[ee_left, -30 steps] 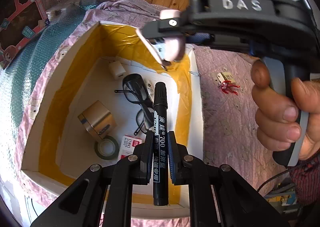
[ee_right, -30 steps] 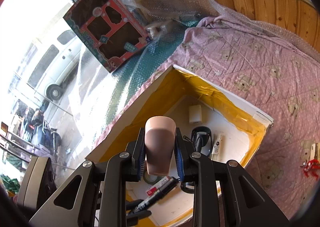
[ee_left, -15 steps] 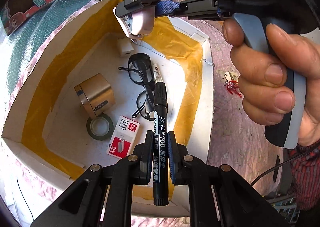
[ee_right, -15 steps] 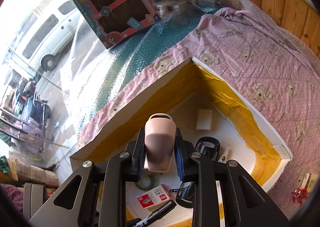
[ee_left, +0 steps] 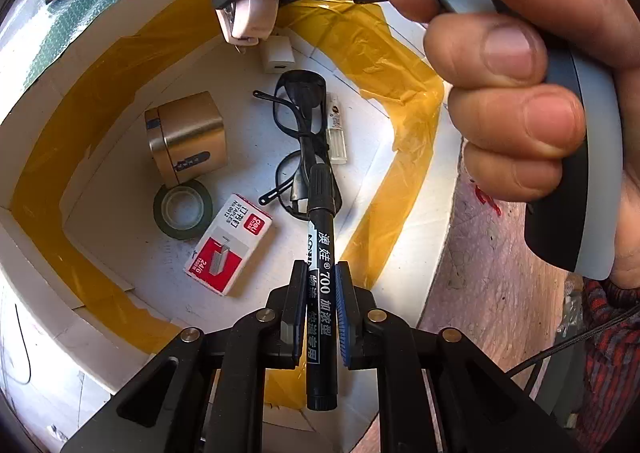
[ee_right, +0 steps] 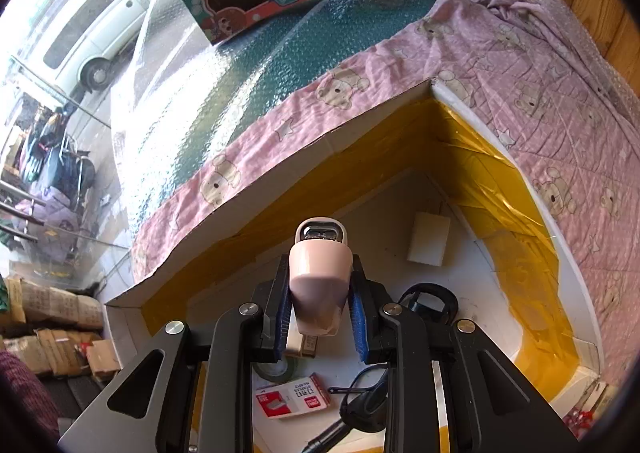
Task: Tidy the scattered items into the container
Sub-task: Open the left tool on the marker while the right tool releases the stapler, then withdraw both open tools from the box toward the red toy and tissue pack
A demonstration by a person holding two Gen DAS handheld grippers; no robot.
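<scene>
Left wrist: glasses (ee_left: 305, 141), staple box (ee_left: 229, 243) under marker (ee_left: 322, 253).

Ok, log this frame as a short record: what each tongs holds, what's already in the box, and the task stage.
left tongs: shut on black marker pen, above the box
right tongs: shut on pale pink clip-like gadget, above the box
container: white cardboard box lined with yellow tape
already inside: gold cylindrical tin, green tape roll, red-and-white staples box, black-framed glasses, small white cube
stage: both items not yet released
</scene>
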